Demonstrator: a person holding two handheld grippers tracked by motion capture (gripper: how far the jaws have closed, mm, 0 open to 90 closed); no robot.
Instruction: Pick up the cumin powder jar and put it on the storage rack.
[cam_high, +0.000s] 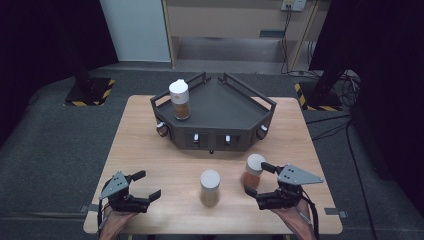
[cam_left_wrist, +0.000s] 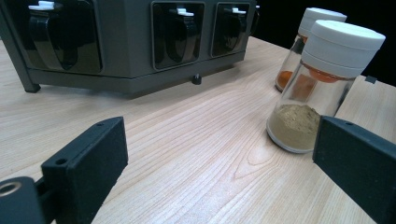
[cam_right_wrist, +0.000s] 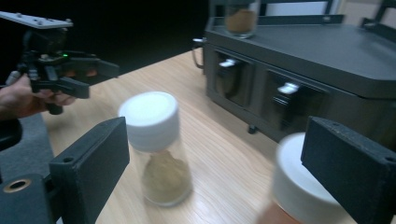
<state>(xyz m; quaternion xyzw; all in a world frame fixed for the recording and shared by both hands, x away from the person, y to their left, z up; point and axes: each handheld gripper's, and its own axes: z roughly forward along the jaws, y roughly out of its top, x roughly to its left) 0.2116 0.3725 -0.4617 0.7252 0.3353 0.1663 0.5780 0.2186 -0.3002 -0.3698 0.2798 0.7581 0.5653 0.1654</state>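
Three white-capped spice jars are here. One with brown powder (cam_high: 179, 100) (cam_right_wrist: 240, 17) stands on the dark grey rack (cam_high: 225, 107) (cam_left_wrist: 121, 70) (cam_right_wrist: 327, 51). A tan-powder jar (cam_high: 210, 187) (cam_left_wrist: 310, 93) (cam_right_wrist: 156, 144) stands on the table at front centre. To its right is an orange-powder jar (cam_high: 253, 171) (cam_left_wrist: 299, 51) (cam_right_wrist: 299, 189). My right gripper (cam_high: 258, 179) (cam_right_wrist: 210, 172) is open, and the orange jar sits at its jaw tips, close to the right jaw. My left gripper (cam_high: 148, 185) (cam_left_wrist: 219, 163) (cam_right_wrist: 70, 70) is open and empty at the front left, well away from the tan jar.
The wooden table (cam_high: 150, 150) carries the rack at its far middle; the rack's front face has small drawers with white handles (cam_left_wrist: 177, 32). Bare wood lies between the rack and the jars. Dark floor and stands surround the table.
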